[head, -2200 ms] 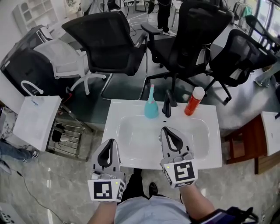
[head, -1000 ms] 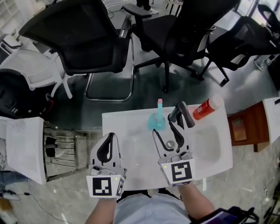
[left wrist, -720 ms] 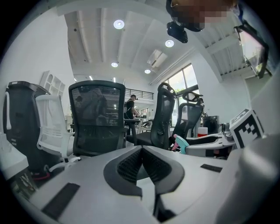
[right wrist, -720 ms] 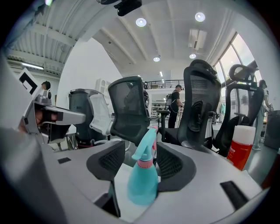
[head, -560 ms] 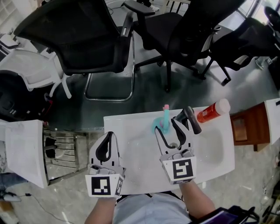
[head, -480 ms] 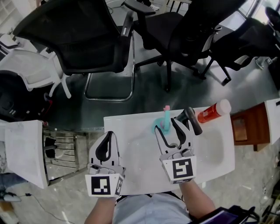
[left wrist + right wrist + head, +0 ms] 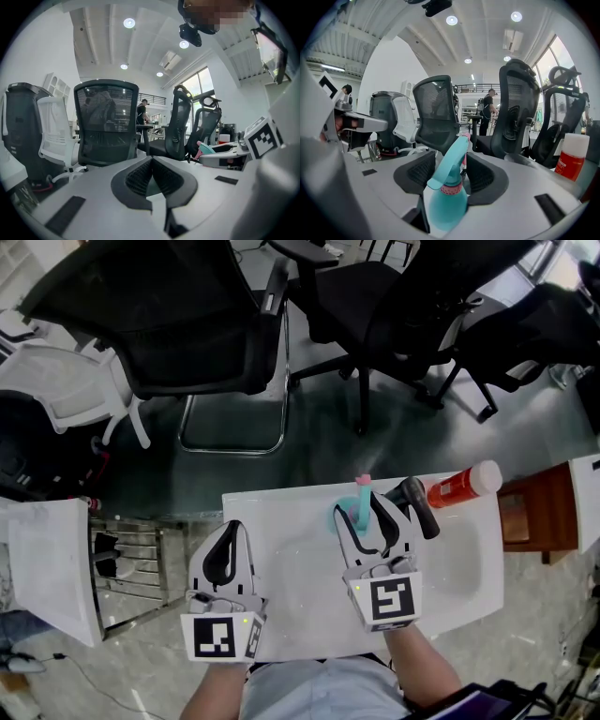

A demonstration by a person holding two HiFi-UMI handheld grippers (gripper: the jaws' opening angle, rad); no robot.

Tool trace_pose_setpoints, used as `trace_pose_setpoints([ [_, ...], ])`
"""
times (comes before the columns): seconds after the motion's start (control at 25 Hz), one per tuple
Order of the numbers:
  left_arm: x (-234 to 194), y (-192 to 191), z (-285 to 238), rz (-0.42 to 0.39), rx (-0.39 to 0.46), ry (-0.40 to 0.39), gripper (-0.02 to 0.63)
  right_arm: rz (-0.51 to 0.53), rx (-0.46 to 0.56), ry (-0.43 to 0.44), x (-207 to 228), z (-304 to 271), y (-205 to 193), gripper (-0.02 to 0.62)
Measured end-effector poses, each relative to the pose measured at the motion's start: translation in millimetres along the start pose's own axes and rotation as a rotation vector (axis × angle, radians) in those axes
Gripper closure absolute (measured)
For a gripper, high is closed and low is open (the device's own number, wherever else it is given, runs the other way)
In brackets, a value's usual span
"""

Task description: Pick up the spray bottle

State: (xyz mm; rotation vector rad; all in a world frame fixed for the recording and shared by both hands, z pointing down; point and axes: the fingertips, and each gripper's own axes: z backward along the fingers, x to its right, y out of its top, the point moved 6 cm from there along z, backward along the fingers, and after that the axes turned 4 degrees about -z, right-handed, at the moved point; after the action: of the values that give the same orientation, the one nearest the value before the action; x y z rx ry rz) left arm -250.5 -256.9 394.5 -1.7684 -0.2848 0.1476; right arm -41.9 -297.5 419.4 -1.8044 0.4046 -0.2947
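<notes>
The teal plastic spray bottle (image 7: 447,199) with a pink collar and pink nozzle tip stands upright on the back rim of the white rectangular washbasin (image 7: 281,526), just left of the black tap (image 7: 418,507). The right gripper (image 7: 359,519) reaches over the basin and has the bottle between its two jaws. In the right gripper view the bottle's neck and trigger head rise between the ribbed black pads, with a narrow gap showing on each side, so the pads do not press on it. These jaws have just been closing a little around the bottle, yet they stand wide apart.

The left gripper (image 7: 230,532) hovers over the left part of the washbasin, well apart from the bottle. Its jaws are together, tip against tip, with nothing between them.

A red cylindrical bottle with a white cap (image 7: 461,487) stands at the back right corner of the washbasin, on the far side of the tap from the spray bottle. Beyond the washbasin, black mesh office chairs (image 7: 159,324) stand on the grey floor, with a white mesh chair (image 7: 61,381) to their left.
</notes>
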Motion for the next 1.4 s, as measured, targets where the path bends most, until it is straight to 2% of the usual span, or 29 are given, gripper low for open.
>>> trace_pose_setpoints([
  [1.4, 3.7, -1.1, -6.6, 0.0, -0.012, 0.012, 0.588, -0.003, -0.017, 0.024, 3.7, -5.6, -5.7, 0.434],
])
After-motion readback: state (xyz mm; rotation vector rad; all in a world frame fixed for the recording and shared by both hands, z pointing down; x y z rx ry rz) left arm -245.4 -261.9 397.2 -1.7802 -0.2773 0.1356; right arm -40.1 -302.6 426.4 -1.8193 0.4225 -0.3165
